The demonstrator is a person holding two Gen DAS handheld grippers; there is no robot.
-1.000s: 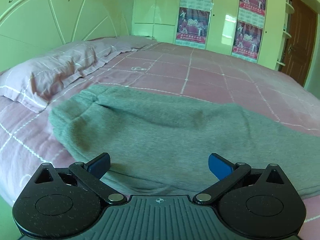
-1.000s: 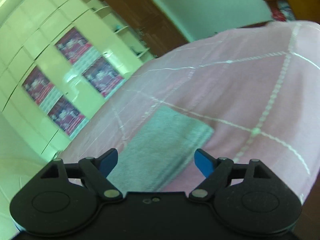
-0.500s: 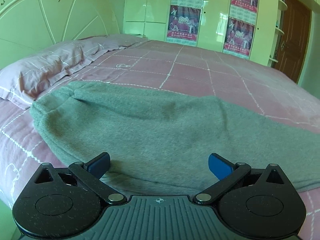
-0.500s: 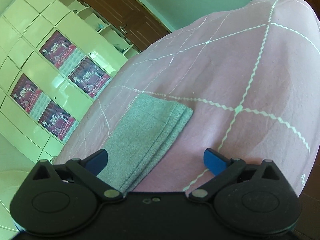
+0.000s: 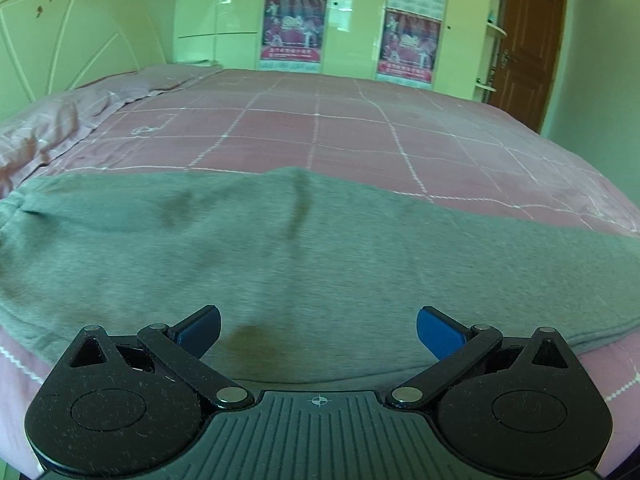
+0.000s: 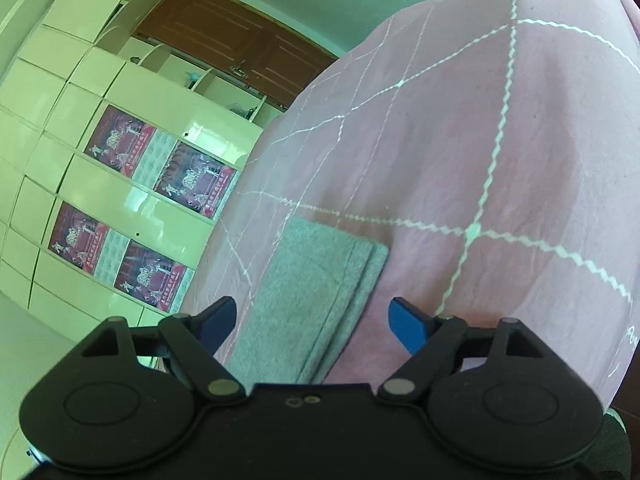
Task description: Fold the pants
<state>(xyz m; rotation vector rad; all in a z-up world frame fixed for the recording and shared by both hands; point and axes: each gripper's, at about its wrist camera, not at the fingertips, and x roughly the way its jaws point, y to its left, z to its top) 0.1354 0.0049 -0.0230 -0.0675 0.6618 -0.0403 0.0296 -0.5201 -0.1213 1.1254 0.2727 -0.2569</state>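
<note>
Grey pants (image 5: 320, 264), soft knit, spread flat lengthwise across near edge of pink checked bed (image 5: 360, 136). Few shallow creases mid-cloth. Leg end (image 6: 320, 280) lying doubled, hems stacked.

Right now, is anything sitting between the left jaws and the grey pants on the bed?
Nothing visible is. The left gripper has its jaws open directly over the grey pants, which lie spread across the pink bedspread. The right gripper is likewise open above the leg end, with nothing between.
</note>
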